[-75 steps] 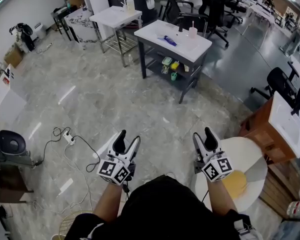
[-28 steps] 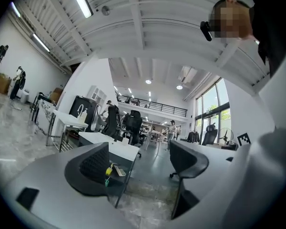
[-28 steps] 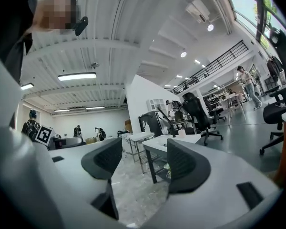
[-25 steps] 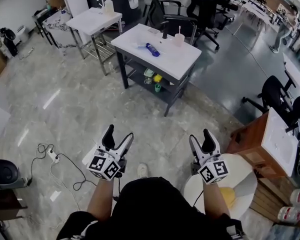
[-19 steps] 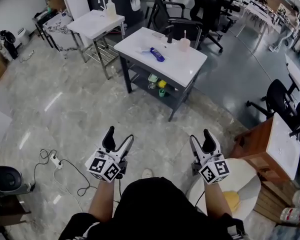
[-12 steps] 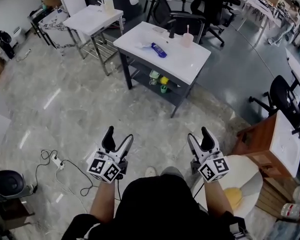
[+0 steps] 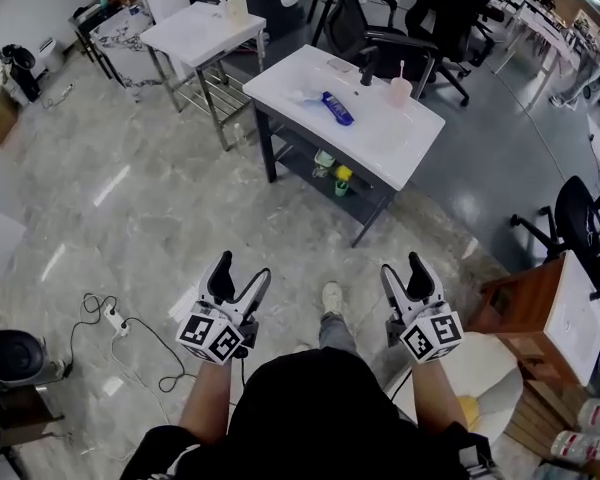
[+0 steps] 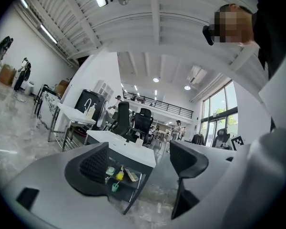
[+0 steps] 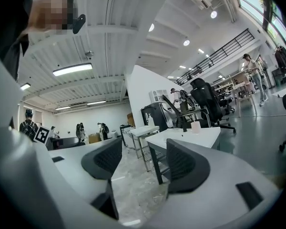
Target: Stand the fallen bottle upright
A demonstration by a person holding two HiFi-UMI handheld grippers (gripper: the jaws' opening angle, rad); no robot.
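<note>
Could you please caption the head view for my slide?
Left tongs and right tongs, open, face the fallen blue bottle.

A pink cup (image 7: pixel 400 88) is being borne by the counter (image 7: pixel 380 146). A power strip (image 7: pixel 111 317) is being kept on the floor (image 7: pixel 160 218).

The table (image 7: pixel 380 148) stands well ahead of both sets of fingers; in the left gripper view I see it through the gap between the left gripper's (image 7: pixel 242 271) fingers. On its top the bottle (image 7: pixel 336 108) lies on its side left of centre, and the cup (image 7: pixel 399 88) stands apart at the far right. A shelf (image 7: pixel 325 163) sits under the top. Chairs (image 7: pixel 365 18) stand behind it. A second table (image 7: pixel 195 33) is farther off, ahead-left of the left fingers. On the floor a shoe (image 7: pixel 331 298) lies between the left fingers and the right gripper (image 7: pixel 405 268), and a power strip (image 7: pixel 113 320) lies left of the left fingers.
</note>
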